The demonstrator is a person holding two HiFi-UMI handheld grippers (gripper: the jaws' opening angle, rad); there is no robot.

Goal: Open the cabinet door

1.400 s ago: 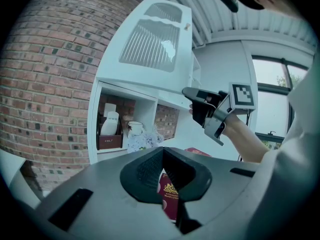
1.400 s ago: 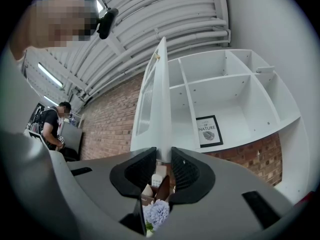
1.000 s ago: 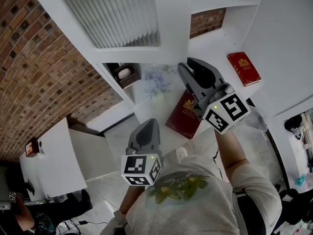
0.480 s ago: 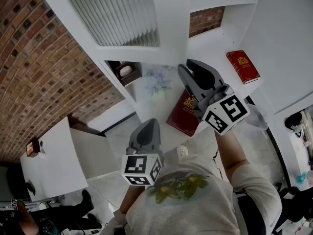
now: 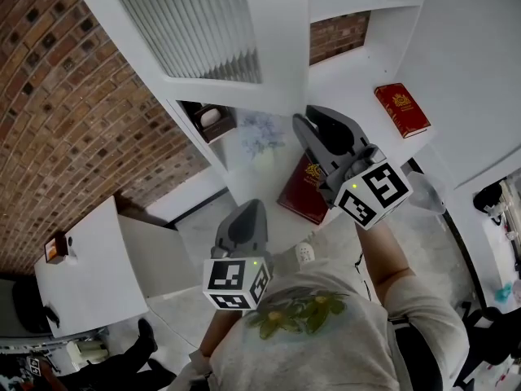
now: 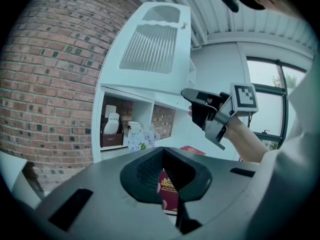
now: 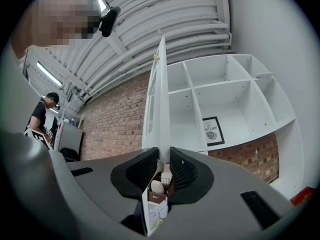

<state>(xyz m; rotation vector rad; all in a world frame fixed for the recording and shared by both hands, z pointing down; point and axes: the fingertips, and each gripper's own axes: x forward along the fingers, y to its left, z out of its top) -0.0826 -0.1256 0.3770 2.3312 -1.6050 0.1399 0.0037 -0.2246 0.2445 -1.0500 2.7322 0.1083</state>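
The white cabinet door (image 5: 203, 23) with a slatted panel stands partly swung out from the shelving. My right gripper (image 5: 312, 122) is raised at the door's free edge. In the right gripper view that edge (image 7: 161, 109) runs straight between the jaws, which have just been closing and press on it (image 7: 164, 165). The left gripper view shows the door (image 6: 150, 44) from its front, with the right gripper (image 6: 192, 100) at its side. My left gripper (image 5: 248, 206) hangs lower and nearer to me, away from the door. Its jaws (image 6: 172, 184) stand slightly apart, and nothing is between them.
A red book (image 5: 303, 190) leans below the door, and another red book (image 5: 403, 111) lies on the white shelf at the right. A brown box (image 5: 210, 122) and pale flowers (image 5: 262, 133) sit in the cubby. The brick wall (image 5: 73, 112) is at the left, a white table (image 5: 81, 275) at the lower left.
My right gripper has shifted a little to the left, and the door's edge has moved with it. The left gripper has stayed in place.
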